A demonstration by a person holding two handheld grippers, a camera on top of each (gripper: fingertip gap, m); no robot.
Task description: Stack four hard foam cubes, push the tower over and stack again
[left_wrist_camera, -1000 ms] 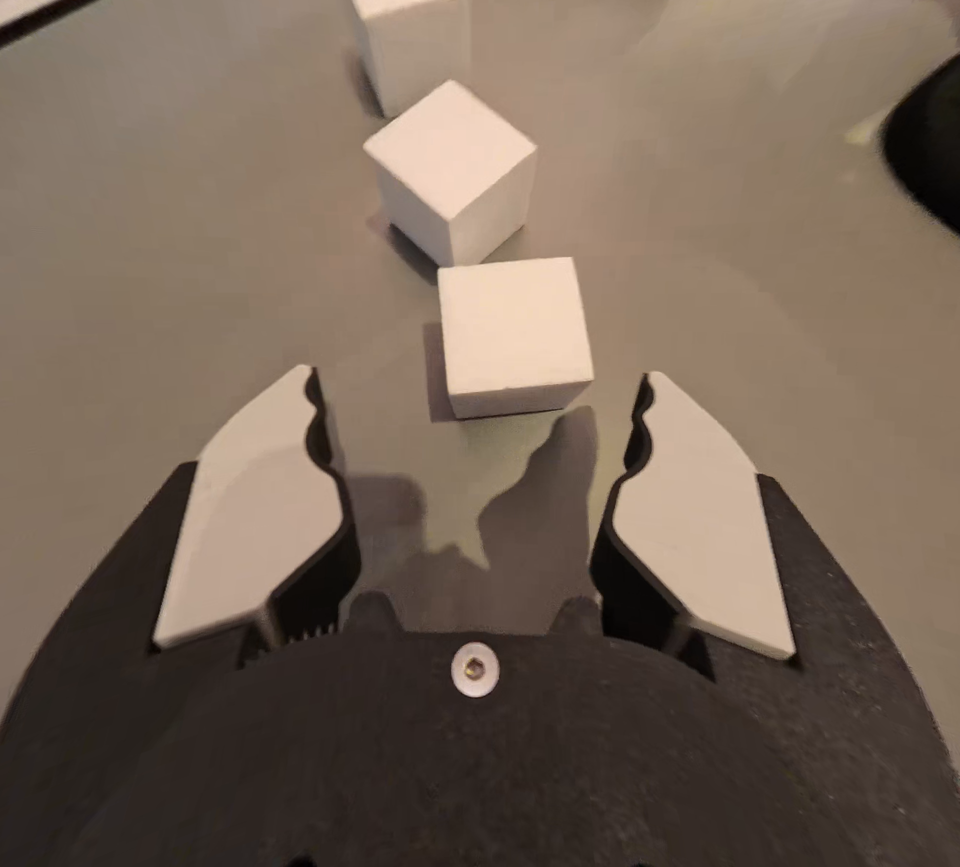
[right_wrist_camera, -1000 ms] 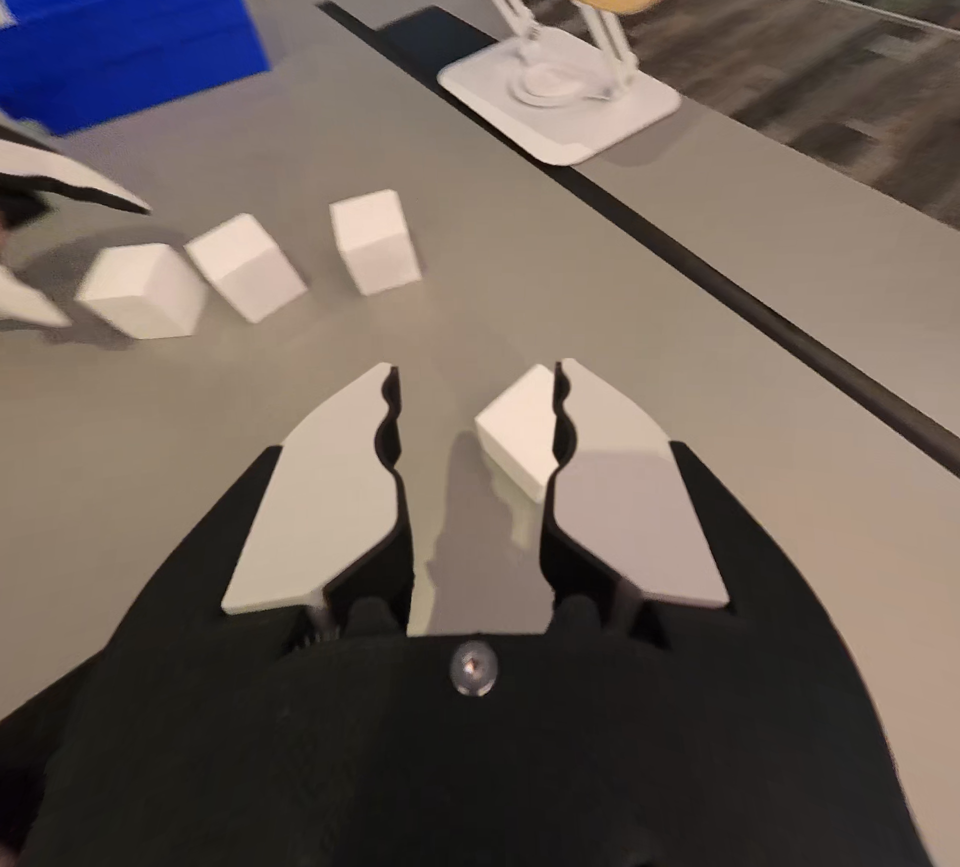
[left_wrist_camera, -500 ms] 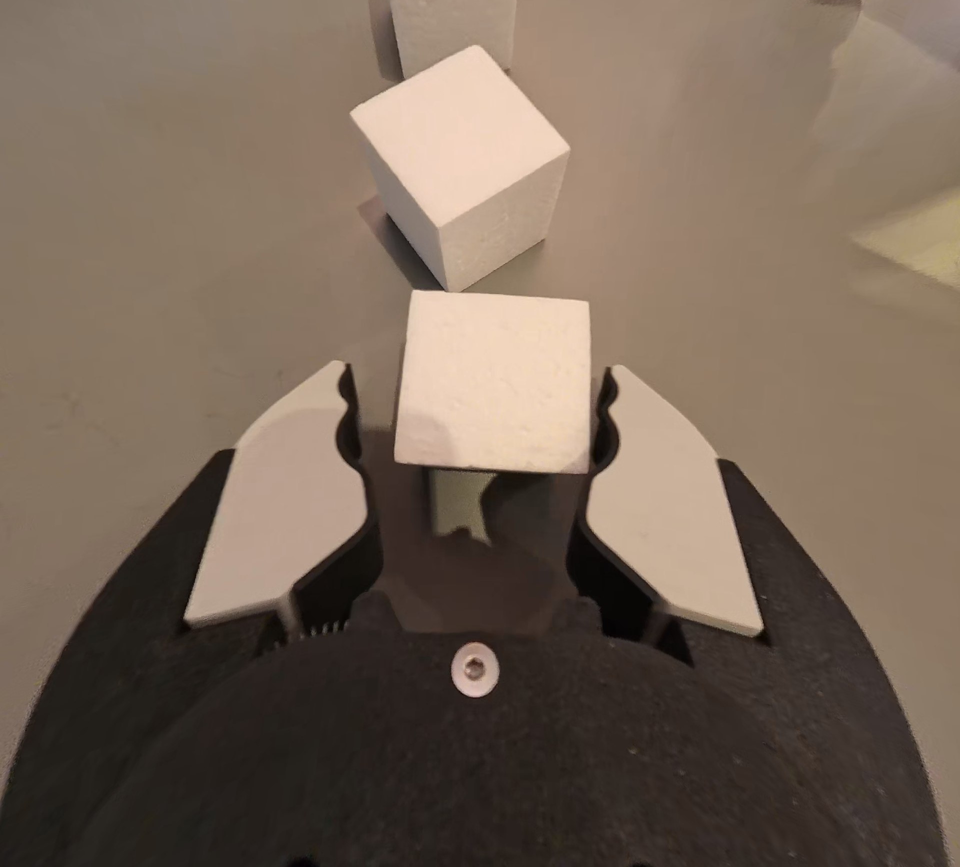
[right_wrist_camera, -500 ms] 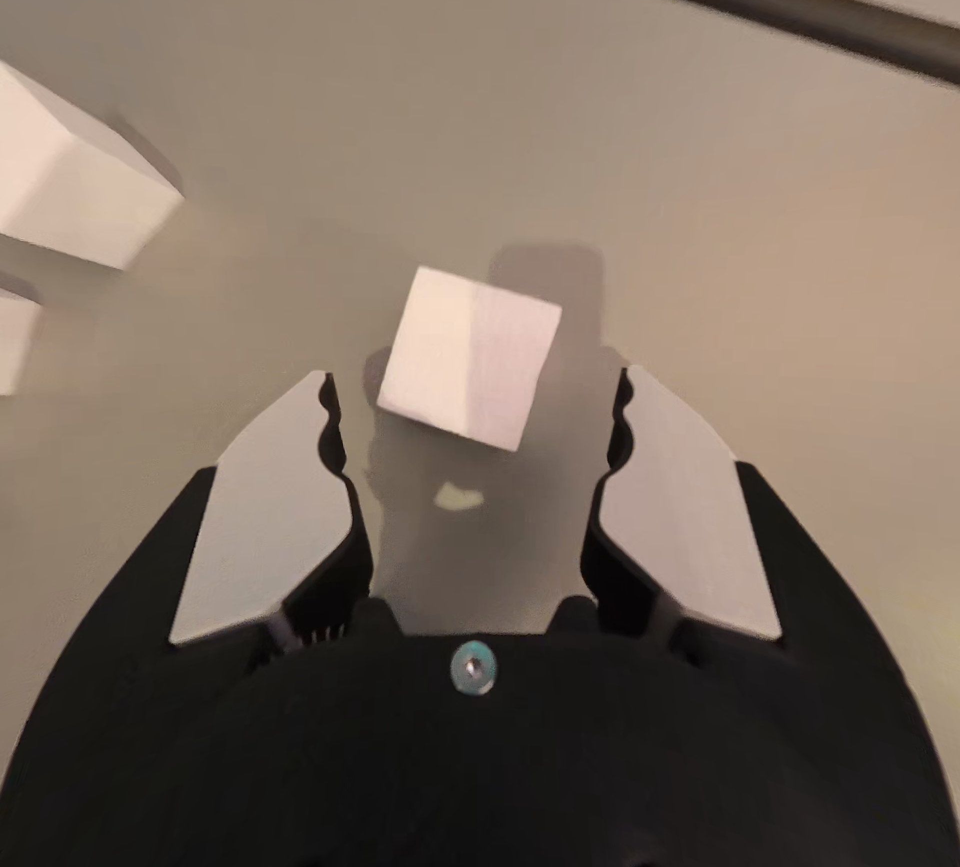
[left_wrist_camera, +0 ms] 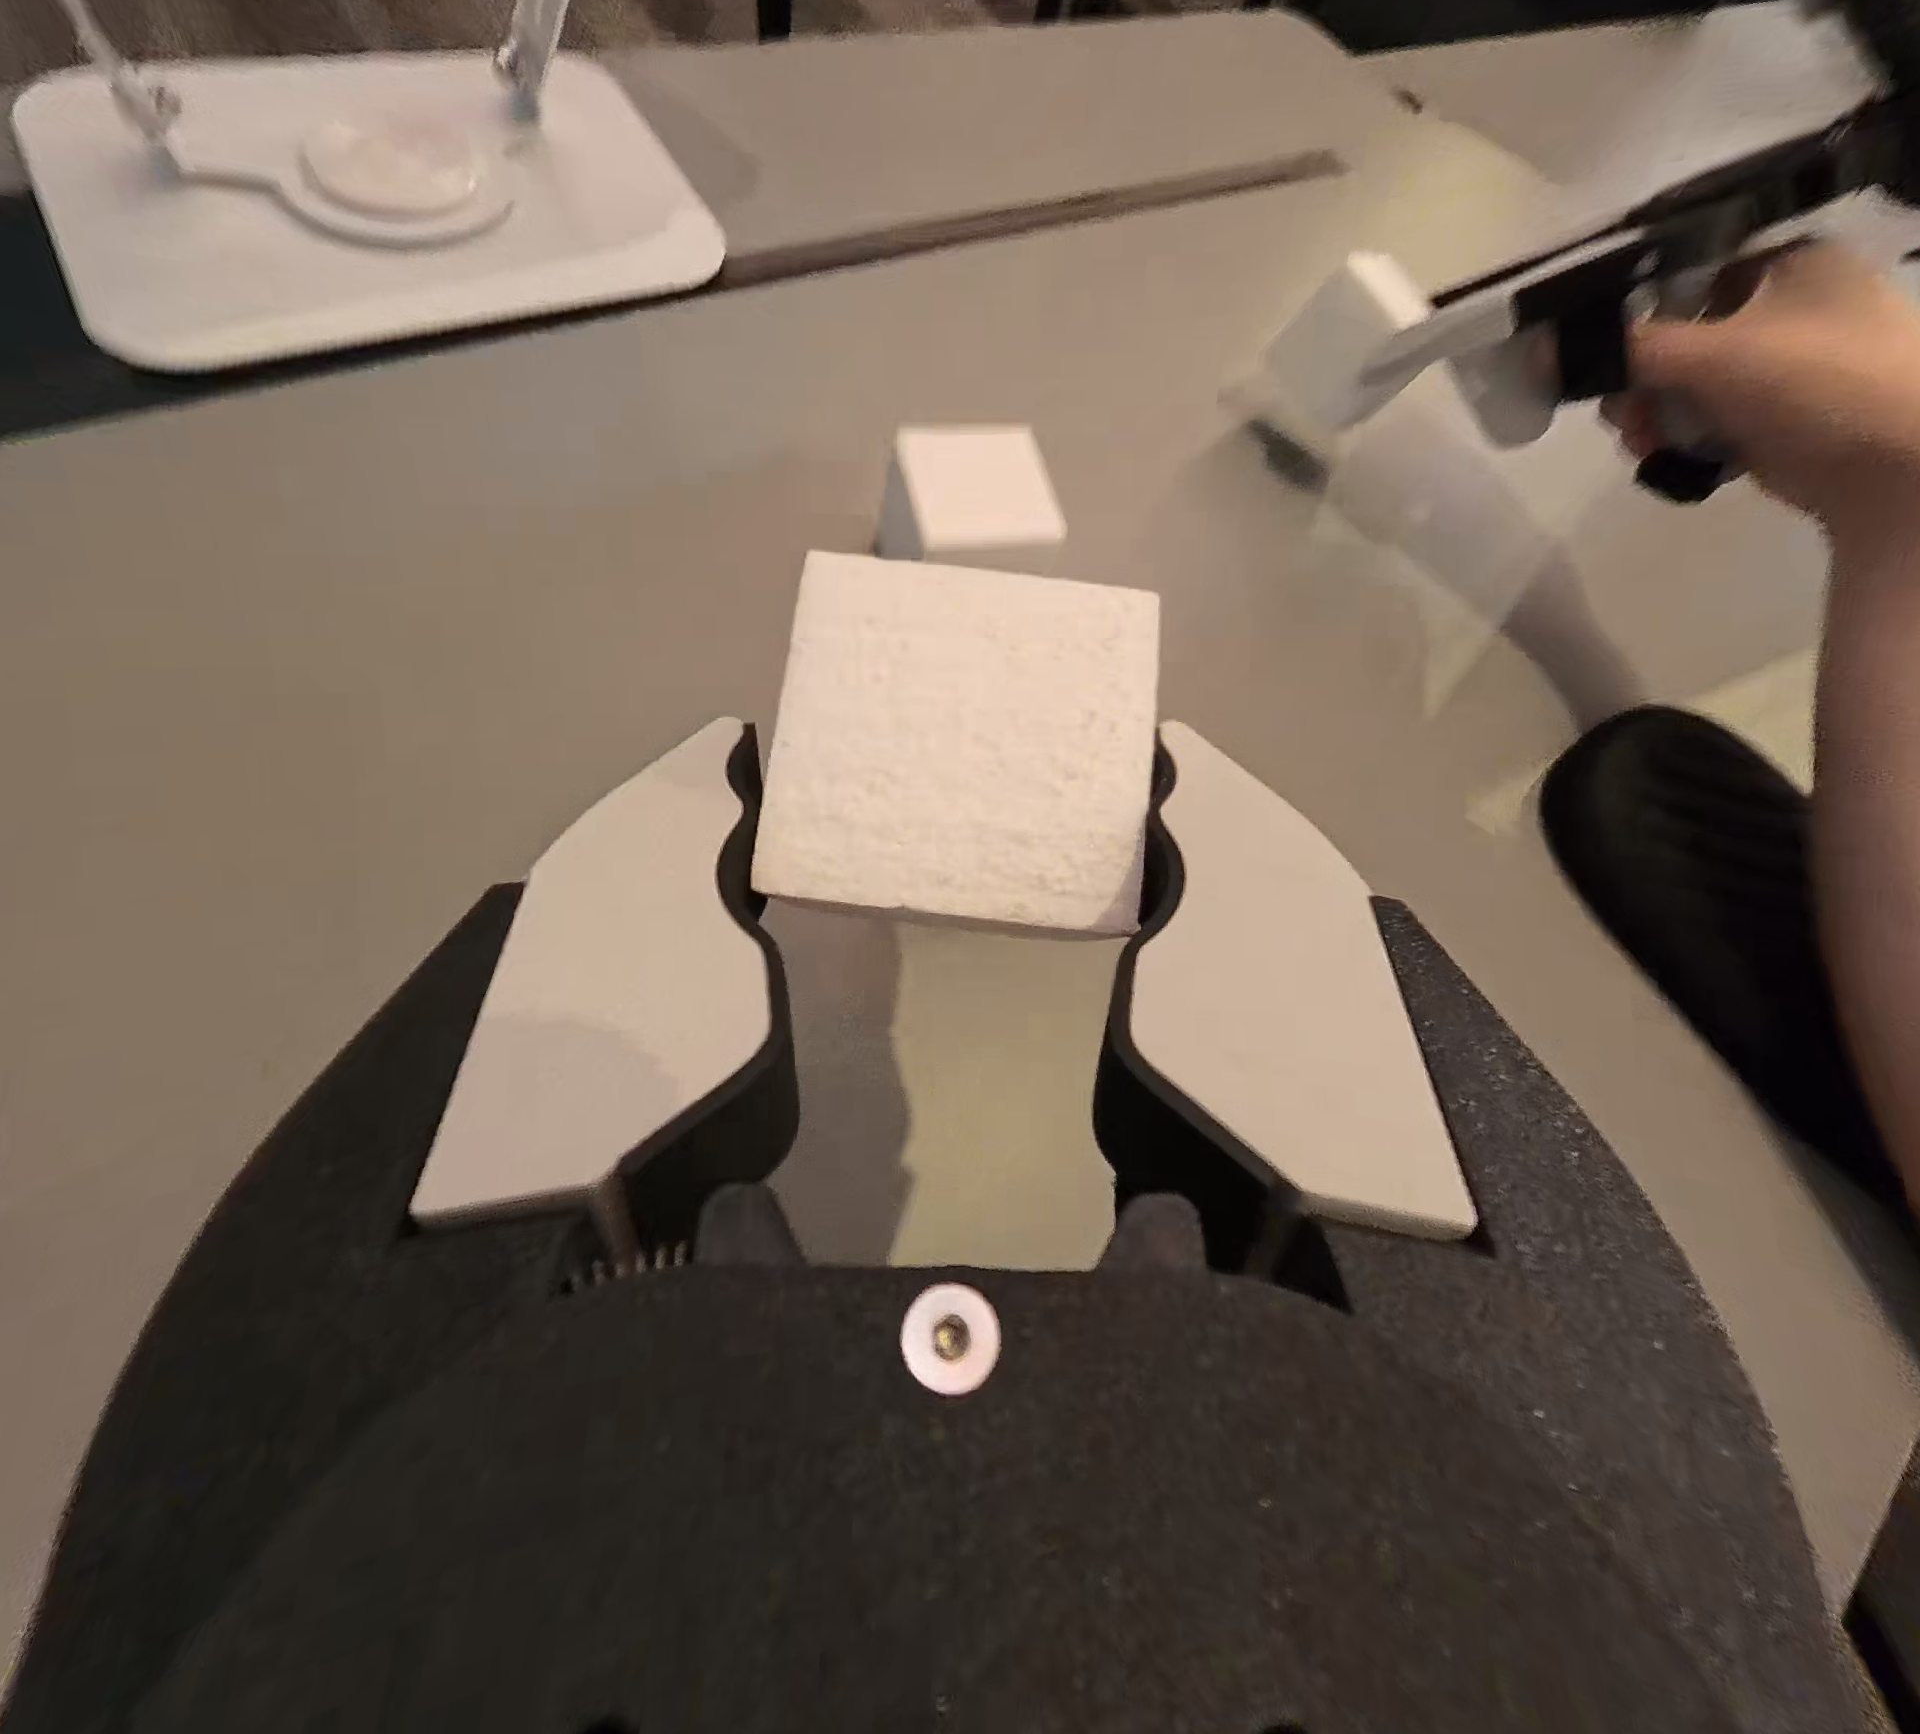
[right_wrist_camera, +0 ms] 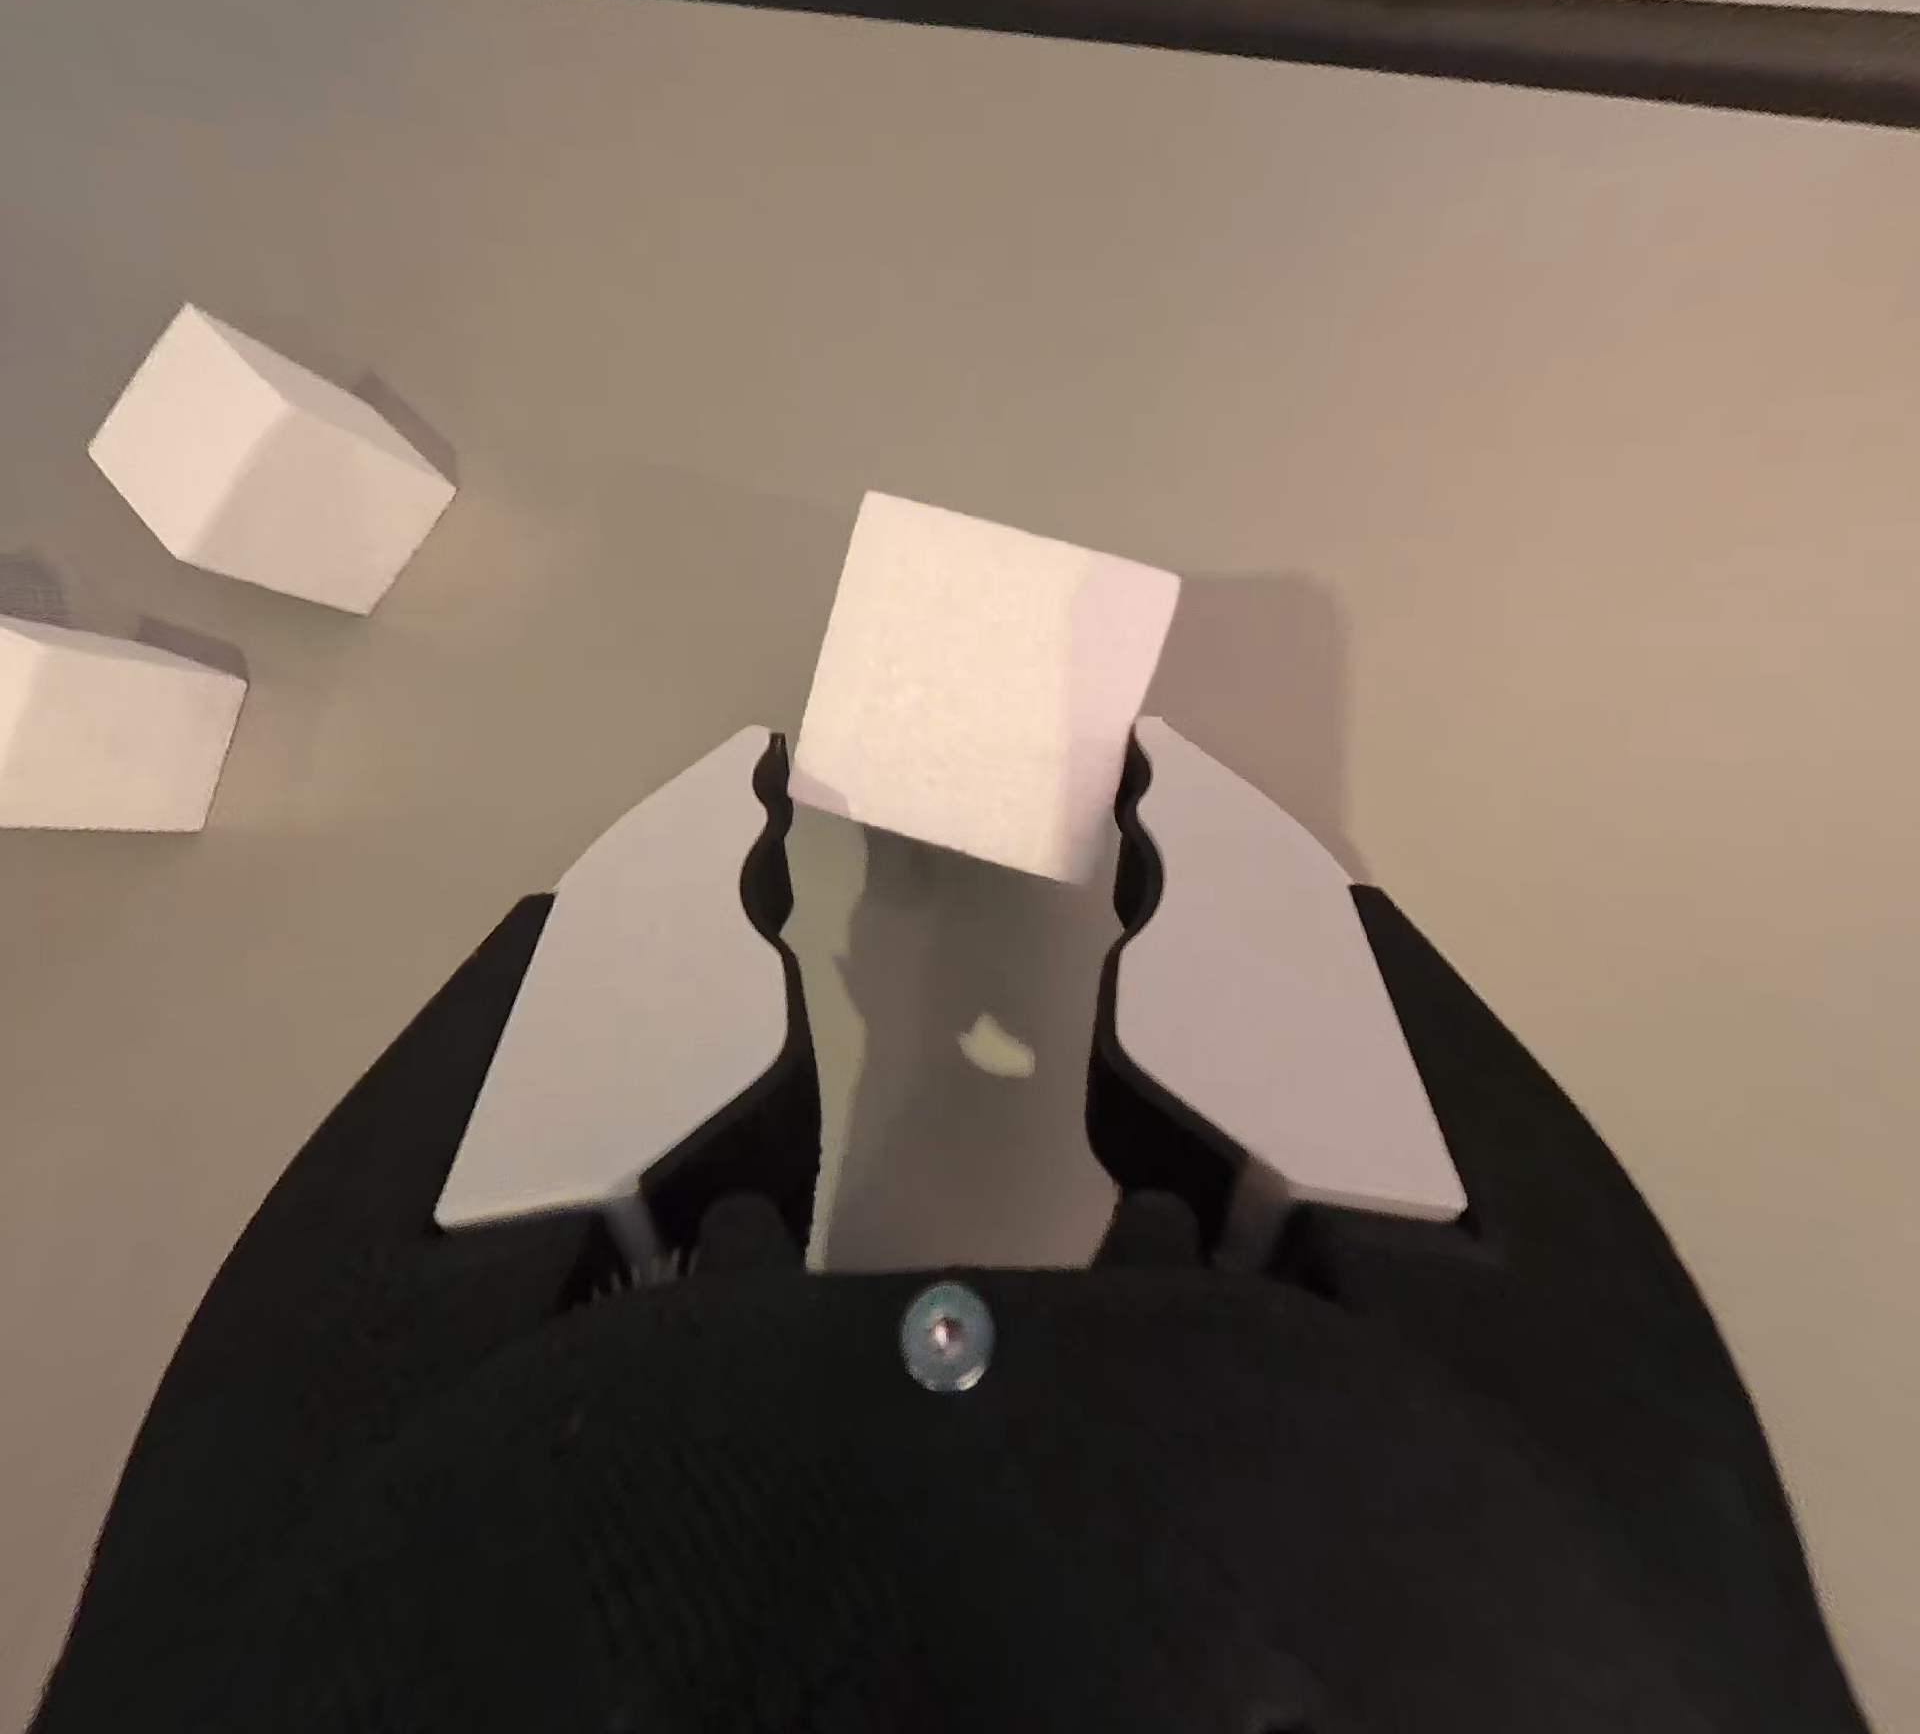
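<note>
Left tool (left_wrist_camera: 951,739): clamped on a white foam cube (left_wrist_camera: 961,739); both fingers press the cube's side faces near their tips.
Left cube: held between the fingertips, raised off the tabletop (left_wrist_camera: 364,697), top face toward the camera and tilted a little; its shadow falls on the grey surface below, between the fingers.
Right tool (right_wrist_camera: 951,739): closed on a second cube (right_wrist_camera: 987,687); the right finger touches its side, the left fingertip meets its lower left corner.
Right cube: turned askew between the fingertips, its shadow thrown on the tabletop behind and below it; I cannot tell for sure whether it is off the surface.
Loose cubes: in the right wrist view, two lie on the tabletop to the left, one farther (right_wrist_camera: 270,463) and one nearer at the frame edge (right_wrist_camera: 104,728), near each other and well apart from the held cube.
Far cube, left wrist view: one cube (left_wrist_camera: 977,489) rests on the tabletop just beyond the held one.
Other tool seen from left: blurred at the right edge, with a cube (left_wrist_camera: 1340,339) at its tips and a hand (left_wrist_camera: 1787,427) on its grip.
Stand: a white base plate (left_wrist_camera: 364,230) with thin legs sits at the back left, beyond a dark seam in the tabletop.
</note>
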